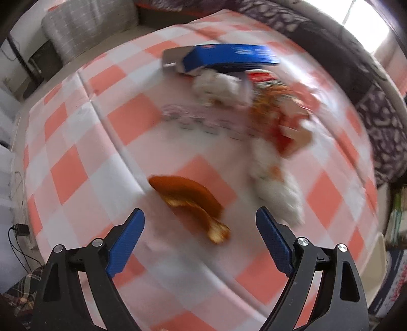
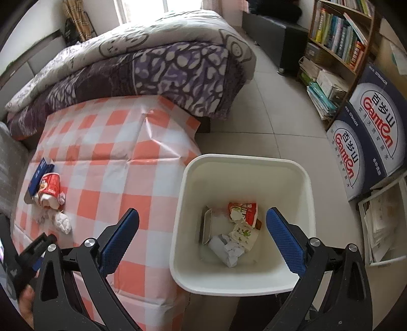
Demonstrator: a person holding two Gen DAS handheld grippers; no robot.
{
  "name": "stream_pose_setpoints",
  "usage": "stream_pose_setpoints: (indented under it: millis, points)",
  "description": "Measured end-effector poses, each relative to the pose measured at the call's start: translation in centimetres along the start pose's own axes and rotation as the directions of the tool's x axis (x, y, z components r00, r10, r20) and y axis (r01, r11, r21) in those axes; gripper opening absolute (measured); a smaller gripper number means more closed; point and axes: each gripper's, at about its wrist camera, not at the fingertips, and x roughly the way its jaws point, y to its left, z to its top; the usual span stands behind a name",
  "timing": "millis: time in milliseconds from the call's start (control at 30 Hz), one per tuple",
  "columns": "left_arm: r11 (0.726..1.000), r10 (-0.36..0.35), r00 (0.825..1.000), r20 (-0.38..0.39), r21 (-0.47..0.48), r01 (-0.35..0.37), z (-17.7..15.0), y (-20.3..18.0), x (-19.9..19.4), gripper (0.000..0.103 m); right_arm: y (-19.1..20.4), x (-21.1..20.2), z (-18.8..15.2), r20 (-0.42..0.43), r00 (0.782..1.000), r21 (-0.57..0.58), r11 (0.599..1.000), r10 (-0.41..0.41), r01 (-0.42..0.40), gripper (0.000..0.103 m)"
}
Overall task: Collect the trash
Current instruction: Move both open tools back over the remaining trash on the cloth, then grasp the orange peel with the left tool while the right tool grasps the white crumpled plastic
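Left gripper [image 1: 201, 224] jaws spread, empty, poised over curled orange peel [image 1: 189, 203] on pink-checked tablecloth [image 1: 101, 152], likely next pick. Right gripper [image 2: 203, 231] jaws spread, empty above white square plastic bin [image 2: 244, 159] holding collected wrappers.

- Your left view smears with motion blur beyond the fingertips; only the fingers stay sharp.
- Your right view is crisp, daylit from a blown-out window [image 2: 142, 10] far ahead.
- Fisheye edges curve and darken.

Left wrist view motion-smeared: orange peel [image 1: 189, 203] perhaps; red wrapper [image 1: 282, 119] print unreadable.
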Motion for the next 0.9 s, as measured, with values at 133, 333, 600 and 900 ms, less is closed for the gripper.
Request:
stream_pose_setpoints:
  millis: [133,333,600,900]
  points:
    - [1.0,-0.024,0.999,-0.042,-0.02,0.023,0.8,1.4,1.5,0.086,2.1,0.7,-0.1,-0.014,1.0,-0.031,1.0,0.003,-0.003,0.096]
    - [0.991,-0.083,0.995,-0.057,0.098,0.088,0.3,1.2,0.8,0.058,6.6,1.9,-0.8,-0.05,0.998,-0.115,0.993,0.03,-0.036,0.096]
    - [0.984,-0.144,0.985,-0.098,0.086,0.153,1.4,5.2,0.4,0.017,13.9,2.5,-2.5,-0.061,0.989,-0.292,0.946,0.132,-0.144,0.096]
    - [0.983,-0.181,0.983,-0.023,0.034,0.182,3.7,10.1,-2.4,0.016,21.6,4.3,-5.3,-0.085,0.978,-0.458,0.864,0.192,-0.209,0.095]
